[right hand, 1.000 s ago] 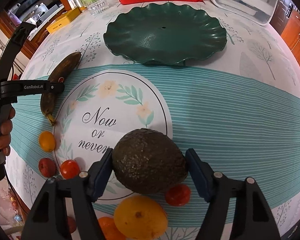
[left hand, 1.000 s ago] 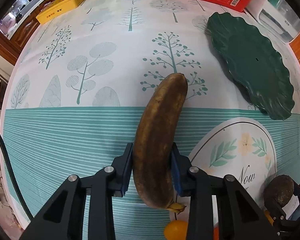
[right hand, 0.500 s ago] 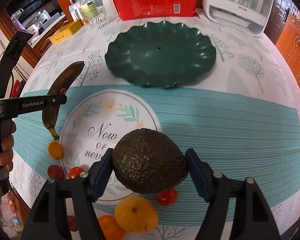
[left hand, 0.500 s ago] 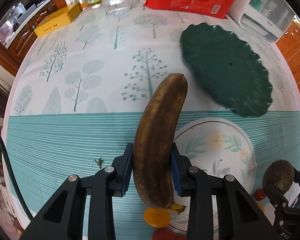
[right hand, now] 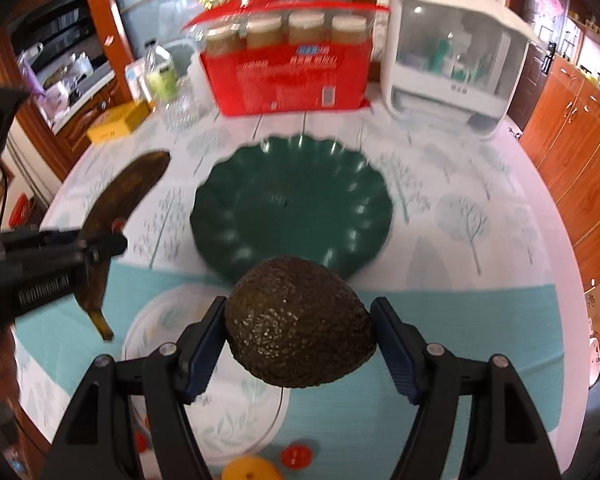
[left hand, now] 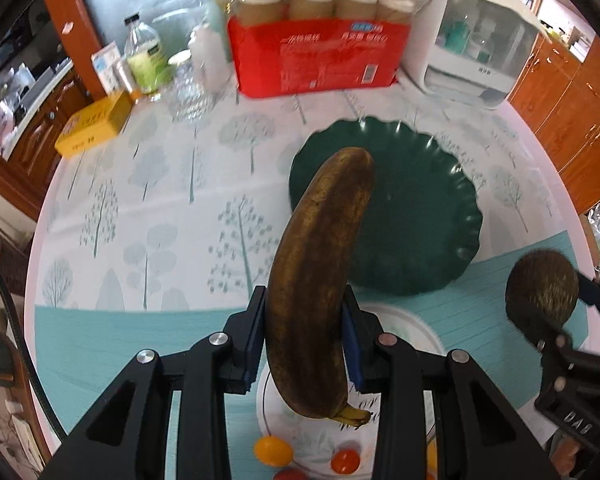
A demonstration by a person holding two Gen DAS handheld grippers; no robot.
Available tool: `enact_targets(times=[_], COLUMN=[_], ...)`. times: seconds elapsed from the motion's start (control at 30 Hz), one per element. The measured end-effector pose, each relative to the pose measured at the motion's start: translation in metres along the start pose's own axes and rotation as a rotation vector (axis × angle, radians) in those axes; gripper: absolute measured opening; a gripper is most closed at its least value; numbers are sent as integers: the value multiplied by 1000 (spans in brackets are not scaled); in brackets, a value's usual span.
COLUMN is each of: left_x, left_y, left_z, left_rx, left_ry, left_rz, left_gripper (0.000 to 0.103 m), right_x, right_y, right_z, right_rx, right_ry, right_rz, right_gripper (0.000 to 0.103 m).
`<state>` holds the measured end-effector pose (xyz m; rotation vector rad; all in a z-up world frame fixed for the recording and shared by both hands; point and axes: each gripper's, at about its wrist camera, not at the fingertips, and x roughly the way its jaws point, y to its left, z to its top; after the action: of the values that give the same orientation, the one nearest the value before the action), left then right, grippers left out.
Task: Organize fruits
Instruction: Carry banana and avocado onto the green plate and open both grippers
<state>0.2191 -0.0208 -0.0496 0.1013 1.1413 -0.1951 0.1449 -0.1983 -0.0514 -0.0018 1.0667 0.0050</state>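
The left gripper [left hand: 304, 344] has its jaws clamped on the lower half of a browned banana [left hand: 320, 280], held in the air above the bench [left hand: 140, 208]; the right gripper [right hand: 298, 344] has its jaws pressed against both flanks of a dark, pebbled avocado [right hand: 300, 320], also lifted clear of the cloth. From the left wrist, the banana's long axis runs away from the camera, its blunt tip over the near rim of the green scalloped plate [left hand: 420, 216] and its stem end pointing back and down; only this view shows the avocado from the side, at the far right edge, pinched in the other tool. The right wrist alone shows the banana in profile at left, slanting from a raised tip down to the stem, with the left tool crossing its middle, and the whole plate lying just beyond the avocado. The avocado's long axis sits crosswise between the jaws. Below, on the tree-patterned cloth, lie small loose fruits: a yellow one [left hand: 272, 451] and a red one [left hand: 345, 460] in the left view, an orange one [right hand: 252, 470] in the right. At the bench's far side stand a red carton [right hand: 292, 84], a yellow box [left hand: 96, 130] and a white appliance [right hand: 456, 68]
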Motion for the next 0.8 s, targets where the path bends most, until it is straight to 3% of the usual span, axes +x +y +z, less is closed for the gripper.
enact_targets(times=[0.33,0.8], left_x=[15,62], left_y=[-17,-23], left_z=[30,60], left_rx=[6,12], left_ry=[-66,-67], left_rz=[-21,-55], left_gripper=[32,32], right_x=[22,81], right_y=[-14,-27], right_z=[50,58], right_rx=[48,87], right_ry=[-48,16], right_rz=[-57,-91], right_gripper=[72,72])
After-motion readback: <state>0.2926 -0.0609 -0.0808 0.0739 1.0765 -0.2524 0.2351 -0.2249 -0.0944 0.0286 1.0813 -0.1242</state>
